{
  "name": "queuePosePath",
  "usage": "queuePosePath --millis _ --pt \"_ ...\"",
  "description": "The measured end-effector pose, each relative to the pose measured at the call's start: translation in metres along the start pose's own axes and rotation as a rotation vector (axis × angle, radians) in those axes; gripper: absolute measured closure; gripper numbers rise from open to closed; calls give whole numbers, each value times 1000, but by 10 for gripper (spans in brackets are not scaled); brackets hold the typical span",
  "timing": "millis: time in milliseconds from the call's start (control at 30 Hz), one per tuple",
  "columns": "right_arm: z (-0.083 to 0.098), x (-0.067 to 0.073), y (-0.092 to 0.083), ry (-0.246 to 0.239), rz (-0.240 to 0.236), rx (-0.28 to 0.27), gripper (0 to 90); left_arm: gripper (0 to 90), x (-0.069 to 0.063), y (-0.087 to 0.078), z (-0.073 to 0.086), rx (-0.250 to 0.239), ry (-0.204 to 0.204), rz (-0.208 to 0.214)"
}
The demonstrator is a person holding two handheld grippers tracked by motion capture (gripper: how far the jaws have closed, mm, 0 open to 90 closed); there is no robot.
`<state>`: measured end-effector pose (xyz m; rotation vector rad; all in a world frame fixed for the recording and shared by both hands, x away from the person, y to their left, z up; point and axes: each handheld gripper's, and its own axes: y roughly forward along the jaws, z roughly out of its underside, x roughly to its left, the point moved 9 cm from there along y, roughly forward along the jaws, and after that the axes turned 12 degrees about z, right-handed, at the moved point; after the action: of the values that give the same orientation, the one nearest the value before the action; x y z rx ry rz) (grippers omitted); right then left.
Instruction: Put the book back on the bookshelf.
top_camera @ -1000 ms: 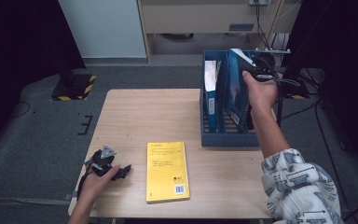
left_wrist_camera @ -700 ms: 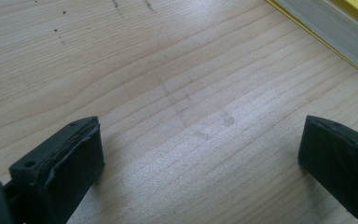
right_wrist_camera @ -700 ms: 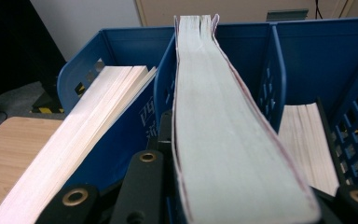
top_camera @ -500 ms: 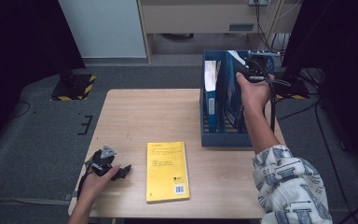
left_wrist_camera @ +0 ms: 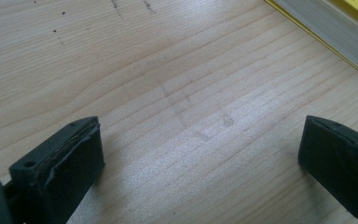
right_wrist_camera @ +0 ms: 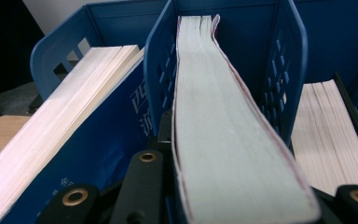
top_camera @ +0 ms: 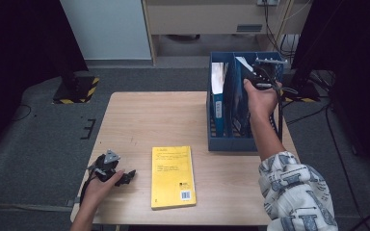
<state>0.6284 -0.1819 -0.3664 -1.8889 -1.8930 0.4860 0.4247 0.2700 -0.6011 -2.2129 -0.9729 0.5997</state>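
Note:
A blue file rack [top_camera: 231, 140] stands at the table's right side. My right gripper [top_camera: 260, 79] is over it, shut on a thick book [top_camera: 237, 96] that stands upright in the middle slot. In the right gripper view the book's pale page edge [right_wrist_camera: 223, 130] runs between the blue dividers [right_wrist_camera: 161, 70], with my right gripper [right_wrist_camera: 233, 207] clamped at its near end. A yellow book [top_camera: 172, 175] lies flat near the front edge. Left of it my left gripper [top_camera: 119, 176] rests on the wood, open; in its own view my left gripper [left_wrist_camera: 200, 158] has bare table between its jaws and the yellow book [left_wrist_camera: 335, 32] at the upper right.
A blue-covered book [right_wrist_camera: 74, 154] leans in the rack's left slot and another book's pages [right_wrist_camera: 331, 135] show in the right slot. The wooden table [top_camera: 159, 115] is bare in its middle and back left. Cables and dark stands sit behind the rack.
My right hand has sunk with the book, which now sits deeper in the rack's middle slot. The left hand and the yellow book have kept still.

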Motion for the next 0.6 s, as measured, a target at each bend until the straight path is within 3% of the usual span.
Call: queuePosePath --millis 600 --pt "7 -2 3 7 2 1 738 0 0 0 0 2 0 1"
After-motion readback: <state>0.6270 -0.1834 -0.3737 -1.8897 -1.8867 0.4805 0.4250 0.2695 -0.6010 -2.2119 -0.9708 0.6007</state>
